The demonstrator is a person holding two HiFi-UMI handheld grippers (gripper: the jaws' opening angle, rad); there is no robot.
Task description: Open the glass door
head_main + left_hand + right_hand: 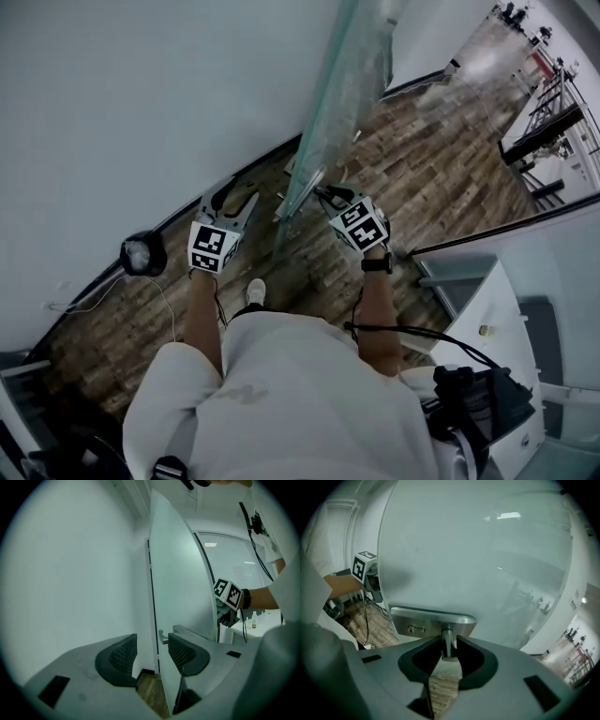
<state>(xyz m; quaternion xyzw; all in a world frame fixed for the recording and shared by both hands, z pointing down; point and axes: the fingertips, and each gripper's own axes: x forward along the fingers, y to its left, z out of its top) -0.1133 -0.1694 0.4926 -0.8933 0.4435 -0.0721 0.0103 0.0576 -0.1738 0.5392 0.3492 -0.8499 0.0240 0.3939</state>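
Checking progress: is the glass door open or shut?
Open. The glass door stands angled out from the wall; the right claw clamps its handle.

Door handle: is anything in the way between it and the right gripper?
No, nothing visible stands between them. The right gripper has its jaws closed on the stem of the door handle, just below the metal plate on the glass door.
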